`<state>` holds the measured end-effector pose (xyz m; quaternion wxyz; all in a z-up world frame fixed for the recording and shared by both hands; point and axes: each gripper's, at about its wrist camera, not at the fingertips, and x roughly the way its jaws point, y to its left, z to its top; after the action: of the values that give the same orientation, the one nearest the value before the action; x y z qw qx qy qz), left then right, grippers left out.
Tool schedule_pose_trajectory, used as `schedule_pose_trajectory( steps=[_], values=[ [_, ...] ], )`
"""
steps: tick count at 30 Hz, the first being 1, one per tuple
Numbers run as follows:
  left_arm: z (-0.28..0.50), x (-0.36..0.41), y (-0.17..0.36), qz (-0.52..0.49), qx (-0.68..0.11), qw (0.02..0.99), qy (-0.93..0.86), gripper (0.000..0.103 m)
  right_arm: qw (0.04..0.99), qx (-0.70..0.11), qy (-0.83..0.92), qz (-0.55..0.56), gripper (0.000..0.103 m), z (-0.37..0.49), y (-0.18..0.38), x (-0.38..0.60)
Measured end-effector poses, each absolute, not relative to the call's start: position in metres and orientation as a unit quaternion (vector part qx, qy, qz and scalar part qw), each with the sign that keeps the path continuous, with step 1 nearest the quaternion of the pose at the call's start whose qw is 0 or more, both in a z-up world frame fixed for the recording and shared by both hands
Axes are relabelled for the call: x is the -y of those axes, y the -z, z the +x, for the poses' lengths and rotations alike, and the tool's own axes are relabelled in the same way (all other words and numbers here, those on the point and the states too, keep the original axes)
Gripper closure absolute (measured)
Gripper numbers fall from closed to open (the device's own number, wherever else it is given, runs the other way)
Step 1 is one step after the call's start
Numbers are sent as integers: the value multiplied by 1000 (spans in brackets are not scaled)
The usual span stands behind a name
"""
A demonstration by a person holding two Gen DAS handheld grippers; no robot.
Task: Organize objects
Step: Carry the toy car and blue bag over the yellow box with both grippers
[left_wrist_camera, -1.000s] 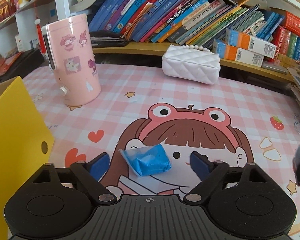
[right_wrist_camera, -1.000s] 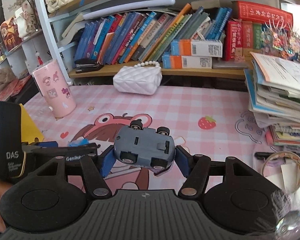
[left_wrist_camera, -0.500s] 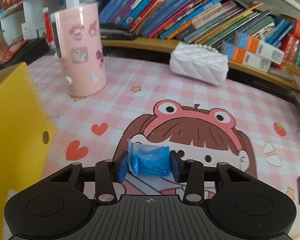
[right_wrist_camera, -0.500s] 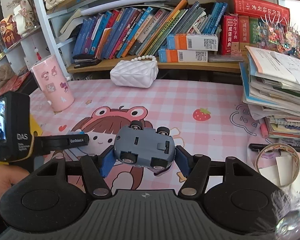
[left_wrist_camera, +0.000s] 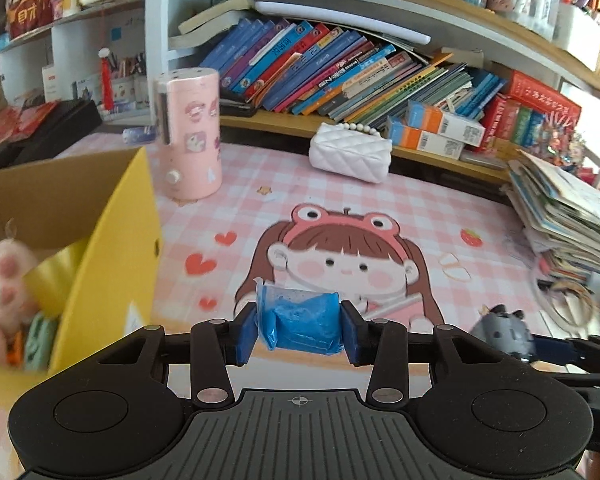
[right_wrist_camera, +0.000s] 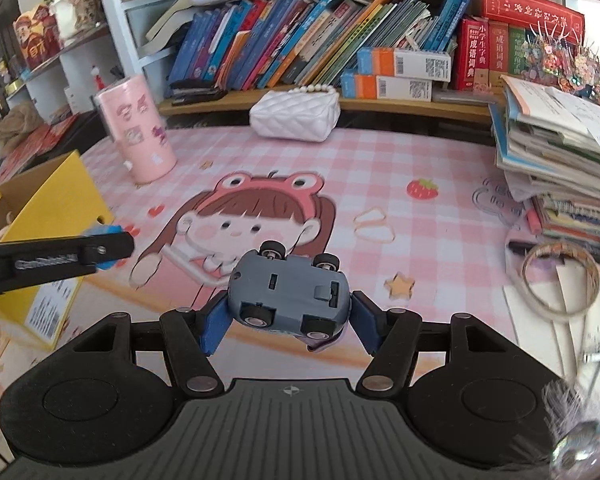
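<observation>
My left gripper, nearer the open yellow box to its left, pinches a blue packet above the mat, while my right gripper clamps a grey toy car upside down, farther right.

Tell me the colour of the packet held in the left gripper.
Bright blue; the packet shows best in the left wrist view, clamped in the left gripper.

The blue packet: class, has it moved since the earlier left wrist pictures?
Yes. The blue packet has been lifted off the cartoon girl's collar on the mat, clamped in the left gripper, towards the yellow box.
</observation>
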<state>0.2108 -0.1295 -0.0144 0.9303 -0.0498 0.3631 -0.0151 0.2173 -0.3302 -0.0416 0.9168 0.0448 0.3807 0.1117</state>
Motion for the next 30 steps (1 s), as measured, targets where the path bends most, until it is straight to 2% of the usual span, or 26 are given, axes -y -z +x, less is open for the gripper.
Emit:
schedule_pose_trajectory(
  steps=[30],
  values=[
    [49, -16, 10, -83, -366, 926, 41, 62, 912, -393, -121, 2, 42, 72, 23, 171]
  ],
)
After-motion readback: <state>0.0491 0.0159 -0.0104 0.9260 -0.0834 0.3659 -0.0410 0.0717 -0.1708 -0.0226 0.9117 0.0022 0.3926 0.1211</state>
